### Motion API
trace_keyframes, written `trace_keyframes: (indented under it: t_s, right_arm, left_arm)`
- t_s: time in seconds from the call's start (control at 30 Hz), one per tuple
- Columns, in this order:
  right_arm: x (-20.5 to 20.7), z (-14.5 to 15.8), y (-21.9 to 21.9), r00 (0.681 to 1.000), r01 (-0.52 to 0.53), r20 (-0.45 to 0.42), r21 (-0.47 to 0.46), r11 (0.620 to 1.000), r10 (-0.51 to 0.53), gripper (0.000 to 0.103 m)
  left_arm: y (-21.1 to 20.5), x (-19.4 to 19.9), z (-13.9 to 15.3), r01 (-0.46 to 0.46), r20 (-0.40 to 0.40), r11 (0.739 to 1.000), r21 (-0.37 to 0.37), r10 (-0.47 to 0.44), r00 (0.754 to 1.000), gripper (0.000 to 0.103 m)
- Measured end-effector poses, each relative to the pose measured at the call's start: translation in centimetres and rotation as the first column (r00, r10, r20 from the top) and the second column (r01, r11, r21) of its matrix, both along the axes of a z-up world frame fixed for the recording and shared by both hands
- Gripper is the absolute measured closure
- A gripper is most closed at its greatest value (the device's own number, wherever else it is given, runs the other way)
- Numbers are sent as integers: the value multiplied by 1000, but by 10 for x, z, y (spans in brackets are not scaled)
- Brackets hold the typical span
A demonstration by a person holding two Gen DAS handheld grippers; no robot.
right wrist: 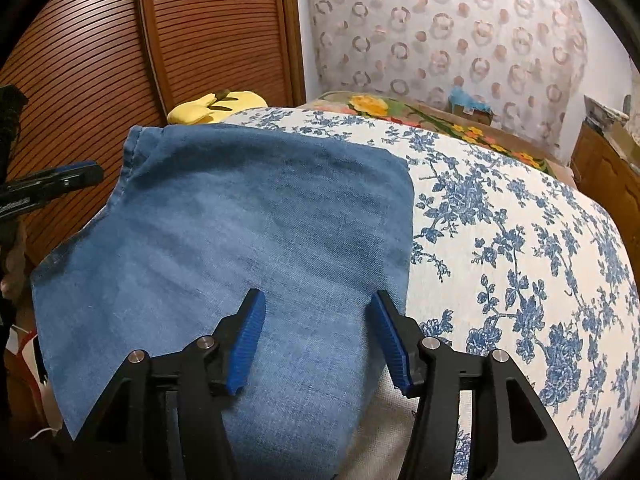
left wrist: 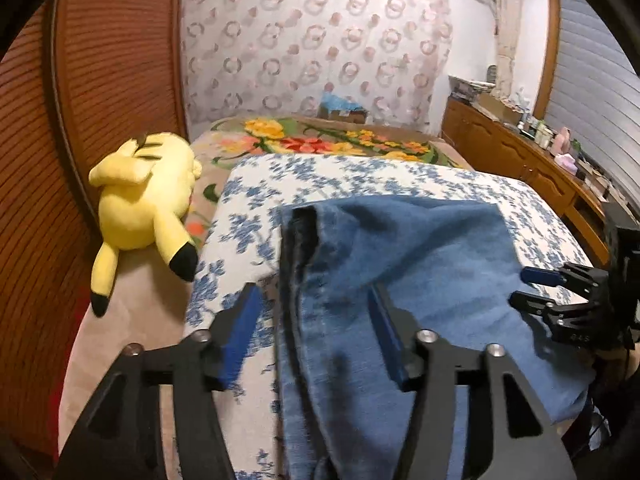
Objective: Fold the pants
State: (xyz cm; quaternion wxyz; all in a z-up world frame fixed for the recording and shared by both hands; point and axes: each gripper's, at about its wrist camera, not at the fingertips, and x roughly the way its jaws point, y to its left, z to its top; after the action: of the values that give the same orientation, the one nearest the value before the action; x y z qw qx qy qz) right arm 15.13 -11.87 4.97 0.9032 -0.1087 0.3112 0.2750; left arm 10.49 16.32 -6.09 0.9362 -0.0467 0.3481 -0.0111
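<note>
Both the left hand-held gripper (left wrist: 316, 300) and right hand-held gripper (right wrist: 316, 308) hover spread over the folded blue denim pants (right wrist: 240, 240), so each should pinch a near corner squarely before folding.

Plush toy: I see a yellow one (left wrist: 146, 200) lying on the bed's left edge.
Bedspread: white, blue-flowered (right wrist: 500, 216).
Blanket: floral (left wrist: 320, 142), at the bed's far end.
Wooden cabinet: (left wrist: 516, 152) cluttered, along my right.
</note>
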Motion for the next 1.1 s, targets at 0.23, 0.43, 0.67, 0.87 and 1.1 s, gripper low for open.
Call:
trace_keyframes:
  t_s: [0.23, 0.43, 0.67, 0.87, 1.1]
  right_arm:
    - [2, 0, 2, 1000, 3, -12, 4, 1000, -3, 44]
    - [4, -1, 2, 1000, 3, -21, 8, 1000, -2, 44]
    - [4, -1, 5, 1000, 4, -23, -2, 1000, -4, 43]
    - [4, -2, 6, 1000, 4, -23, -10, 1000, -4, 42]
    - [4, -1, 7, 1000, 2, -23, -3, 1000, -2, 42]
  left_arm:
    - [-29, -6, 1, 66, 14, 998, 9, -66, 998, 23]
    - [-49, -8, 0, 98, 5, 995, 10, -98, 995, 23]
    - [-63, -12, -4, 122, -7, 992, 13, -122, 993, 23]
    - [-71, -14, -10, 139, -18, 990, 17, -139, 990, 23]
    - [-73, -13, -20, 139, -41, 990, 14, -138, 990, 23]
